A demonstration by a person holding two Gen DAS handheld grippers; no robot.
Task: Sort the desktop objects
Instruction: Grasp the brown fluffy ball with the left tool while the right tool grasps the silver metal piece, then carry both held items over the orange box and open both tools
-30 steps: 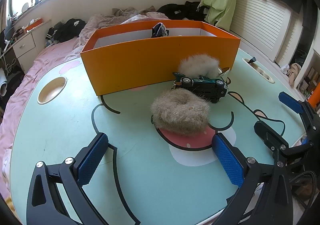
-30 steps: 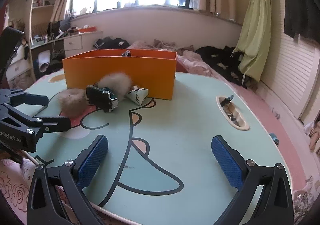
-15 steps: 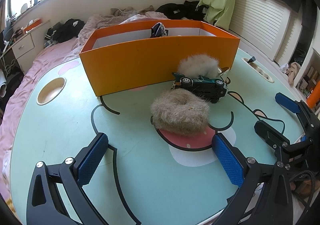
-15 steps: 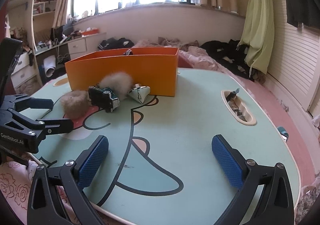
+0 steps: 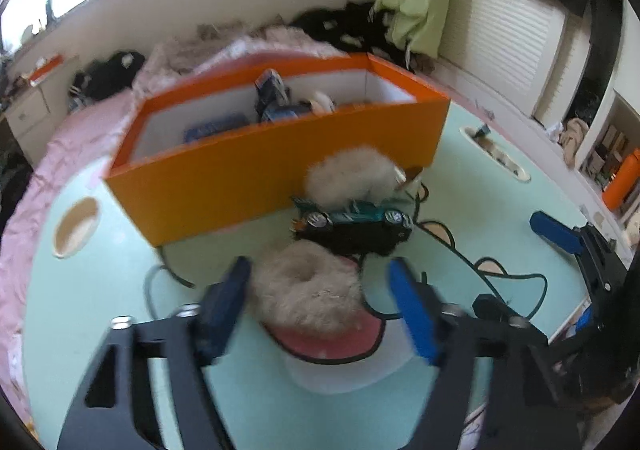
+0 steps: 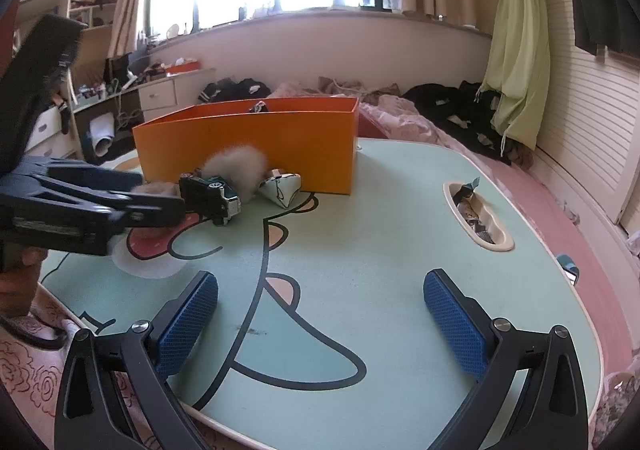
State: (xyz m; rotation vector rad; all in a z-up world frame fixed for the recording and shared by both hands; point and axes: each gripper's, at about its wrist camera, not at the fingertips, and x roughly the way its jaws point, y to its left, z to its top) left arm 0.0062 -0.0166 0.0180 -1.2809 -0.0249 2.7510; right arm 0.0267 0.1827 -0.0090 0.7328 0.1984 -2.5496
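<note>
A beige furry ring [image 5: 308,290] lies on the mint-green table [image 5: 120,330]. My left gripper [image 5: 318,270] straddles the ring and its jaws are closing. The left pad [image 5: 224,306] brushes the fur, while the right pad [image 5: 412,310] stands clear of it. Behind the ring a dark green toy car [image 5: 356,226] lies on its side against a white fluffy ball [image 5: 348,178]. The orange box [image 5: 240,186] stands behind them with several items inside. My right gripper [image 6: 322,282] hovers open over bare table, nothing between its fingers. From there the car [image 6: 212,194] and a pale triangular pouch [image 6: 282,188] show.
A round recess [image 5: 76,228] sits in the table at the left. An oval recess [image 6: 476,218] at the right holds wrappers. A pink bed with clothes lies beyond the table. The table's front edge [image 6: 360,446] runs close under my right gripper.
My left gripper has moved forward over the furry ring and its jaws have narrowed around it. The right gripper has stayed where it was.
</note>
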